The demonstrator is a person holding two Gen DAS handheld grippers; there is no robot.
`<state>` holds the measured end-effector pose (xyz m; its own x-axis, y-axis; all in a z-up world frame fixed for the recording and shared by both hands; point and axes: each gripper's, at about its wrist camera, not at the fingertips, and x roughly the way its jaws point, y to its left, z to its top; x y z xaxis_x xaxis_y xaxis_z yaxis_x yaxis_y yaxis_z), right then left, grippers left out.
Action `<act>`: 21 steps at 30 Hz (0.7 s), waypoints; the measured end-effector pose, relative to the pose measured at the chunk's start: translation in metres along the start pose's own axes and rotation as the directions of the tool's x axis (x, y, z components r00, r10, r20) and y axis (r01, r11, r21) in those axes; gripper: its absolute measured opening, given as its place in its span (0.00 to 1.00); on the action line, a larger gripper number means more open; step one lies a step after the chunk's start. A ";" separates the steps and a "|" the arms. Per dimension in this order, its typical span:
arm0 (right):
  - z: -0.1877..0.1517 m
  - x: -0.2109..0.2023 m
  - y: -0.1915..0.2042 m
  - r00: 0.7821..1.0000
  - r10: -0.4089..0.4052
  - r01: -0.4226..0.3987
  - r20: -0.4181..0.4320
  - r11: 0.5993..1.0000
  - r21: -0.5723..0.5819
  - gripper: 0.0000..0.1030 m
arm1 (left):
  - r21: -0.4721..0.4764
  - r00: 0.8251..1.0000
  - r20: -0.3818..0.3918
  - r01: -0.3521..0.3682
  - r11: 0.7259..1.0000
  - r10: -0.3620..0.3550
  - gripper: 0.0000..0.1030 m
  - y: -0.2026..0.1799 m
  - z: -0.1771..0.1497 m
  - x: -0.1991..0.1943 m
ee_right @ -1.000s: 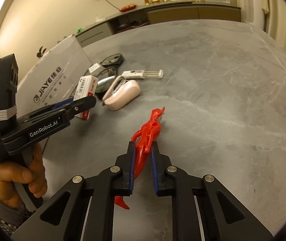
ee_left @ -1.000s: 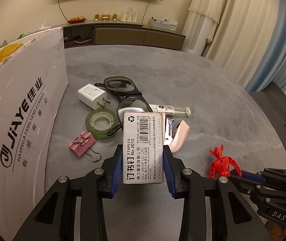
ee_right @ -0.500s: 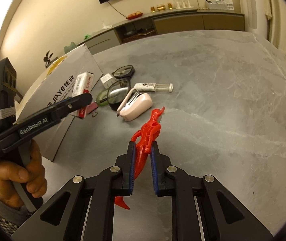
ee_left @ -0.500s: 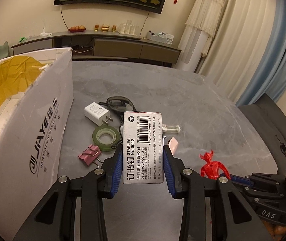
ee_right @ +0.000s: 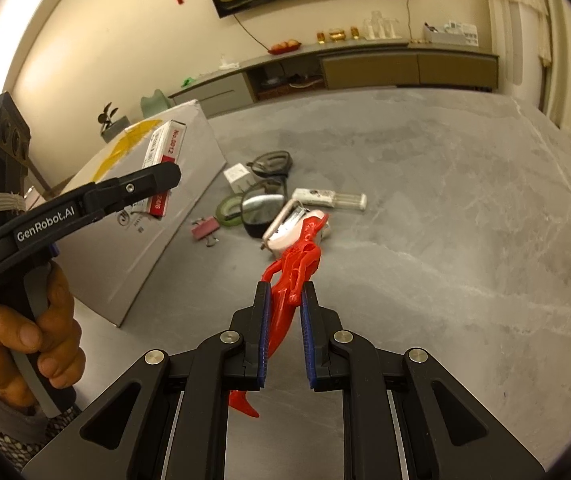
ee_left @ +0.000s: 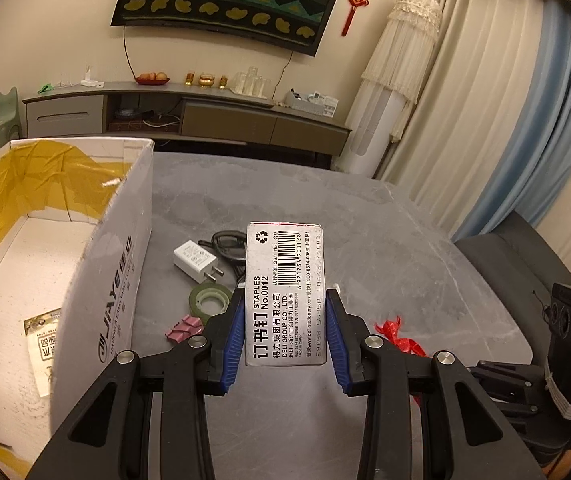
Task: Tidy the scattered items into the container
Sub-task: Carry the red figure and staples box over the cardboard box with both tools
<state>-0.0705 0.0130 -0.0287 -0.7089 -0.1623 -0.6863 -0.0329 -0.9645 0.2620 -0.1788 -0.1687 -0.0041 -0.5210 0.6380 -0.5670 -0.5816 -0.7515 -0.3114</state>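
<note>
- Grey table (ee_left: 385,240), clutter beyond both claws.
- Box (ee_left: 117,264) left of left gripper (ee_left: 285,332), open top.
- Left gripper clamps staple box (ee_left: 284,292), raised beside box rim.
- Right gripper (ee_right: 285,320) clamps red figure (ee_right: 297,268), off table.

grey staples box (ee_left: 284,293) and red figurine (ee_right: 294,276) held aloft beside open white carton (ee_left: 106,264).

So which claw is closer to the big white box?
Left. The left claw holds the staples box right beside the white box wall. The right claw, gripping the red toy, is farther out over the table.
</note>
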 end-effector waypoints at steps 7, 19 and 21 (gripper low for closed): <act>0.009 -0.007 0.021 0.999 0.012 -0.011 0.037 0.999 -0.035 0.15 | -0.011 0.999 0.041 0.014 1.000 -0.014 0.38 0.003 0.008 -0.014; 0.031 -0.018 0.062 0.995 0.058 -0.051 0.085 0.995 -0.083 0.15 | -0.045 0.993 0.115 0.039 0.998 -0.033 0.38 0.021 0.021 -0.045; 0.032 -0.018 0.069 0.994 0.063 -0.055 0.088 0.994 -0.091 0.15 | -0.054 0.991 0.130 0.042 0.998 -0.035 0.38 0.024 0.023 -0.052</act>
<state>-0.0825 -0.0434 0.0236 -0.7687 -0.2039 -0.6063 0.0706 -0.9691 0.2364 -0.1803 -0.2154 0.0356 -0.5770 0.6802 -0.4520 -0.5687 -0.7319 -0.3754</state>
